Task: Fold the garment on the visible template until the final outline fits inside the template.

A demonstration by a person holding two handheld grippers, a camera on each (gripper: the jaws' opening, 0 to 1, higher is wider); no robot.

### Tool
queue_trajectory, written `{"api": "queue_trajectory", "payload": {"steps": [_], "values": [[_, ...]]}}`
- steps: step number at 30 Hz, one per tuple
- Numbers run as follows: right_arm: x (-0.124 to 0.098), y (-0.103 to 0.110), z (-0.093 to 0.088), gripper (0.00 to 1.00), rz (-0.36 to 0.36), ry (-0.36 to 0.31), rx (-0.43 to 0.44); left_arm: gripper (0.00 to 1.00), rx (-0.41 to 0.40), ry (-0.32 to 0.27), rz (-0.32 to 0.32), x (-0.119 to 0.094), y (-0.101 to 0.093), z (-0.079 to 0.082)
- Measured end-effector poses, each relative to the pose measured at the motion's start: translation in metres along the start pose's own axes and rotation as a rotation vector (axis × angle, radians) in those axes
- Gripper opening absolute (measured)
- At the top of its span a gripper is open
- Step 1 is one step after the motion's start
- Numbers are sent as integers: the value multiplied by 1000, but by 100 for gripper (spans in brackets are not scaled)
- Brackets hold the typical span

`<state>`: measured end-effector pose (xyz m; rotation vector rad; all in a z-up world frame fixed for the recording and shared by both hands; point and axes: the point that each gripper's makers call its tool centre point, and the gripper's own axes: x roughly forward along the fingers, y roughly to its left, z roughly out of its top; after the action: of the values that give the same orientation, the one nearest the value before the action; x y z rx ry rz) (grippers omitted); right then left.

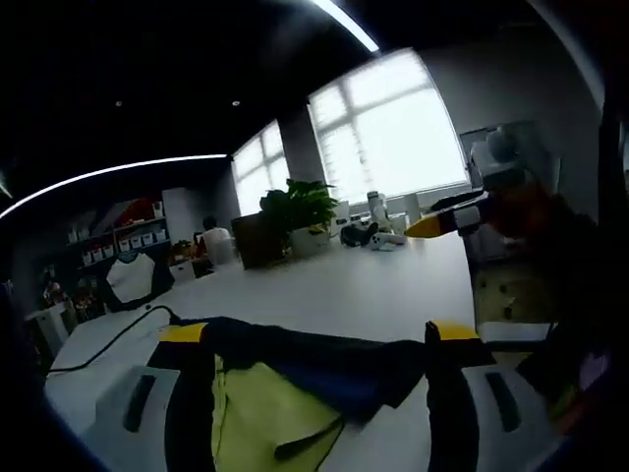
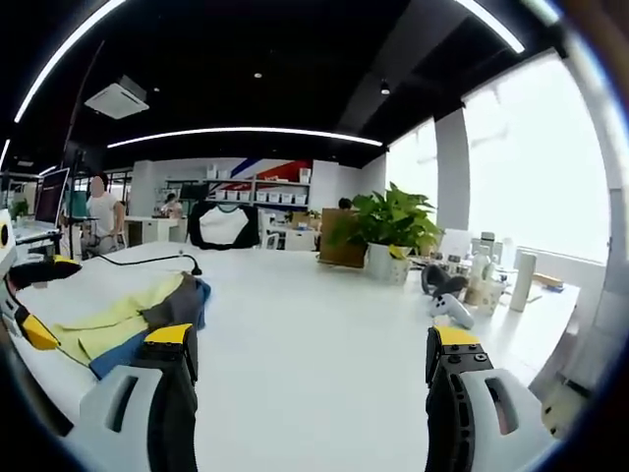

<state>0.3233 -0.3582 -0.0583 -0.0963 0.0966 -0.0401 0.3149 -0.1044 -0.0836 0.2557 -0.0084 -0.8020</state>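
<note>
In the left gripper view my left gripper (image 1: pixel 319 344) stands with jaws apart over the garment (image 1: pixel 295 379), a limp bunch of yellow and navy cloth on the smooth white table (image 1: pixel 344 285); I judge folding is under way, and next I must close on an edge. In the right gripper view my right gripper (image 2: pixel 310 349) is spread with nothing between, the garment off to its left.
</note>
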Motion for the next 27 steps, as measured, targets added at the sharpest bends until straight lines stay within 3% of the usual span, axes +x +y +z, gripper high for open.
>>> {"api": "queue_trajectory", "payload": {"steps": [4, 7, 19, 27], "values": [[2, -4, -2, 100, -5, 2, 2, 90, 2, 21, -30, 10, -8, -7], [4, -7, -6, 100, -13, 17, 5, 81, 21, 45, -65, 18, -12, -13], [7, -6, -11, 100, -13, 36, 6, 76, 110, 127, -149, 39, -28, -34], [6, -4, -9, 100, -10, 26, 5, 71, 135, 138, -159, 39, -27, -39]]}}
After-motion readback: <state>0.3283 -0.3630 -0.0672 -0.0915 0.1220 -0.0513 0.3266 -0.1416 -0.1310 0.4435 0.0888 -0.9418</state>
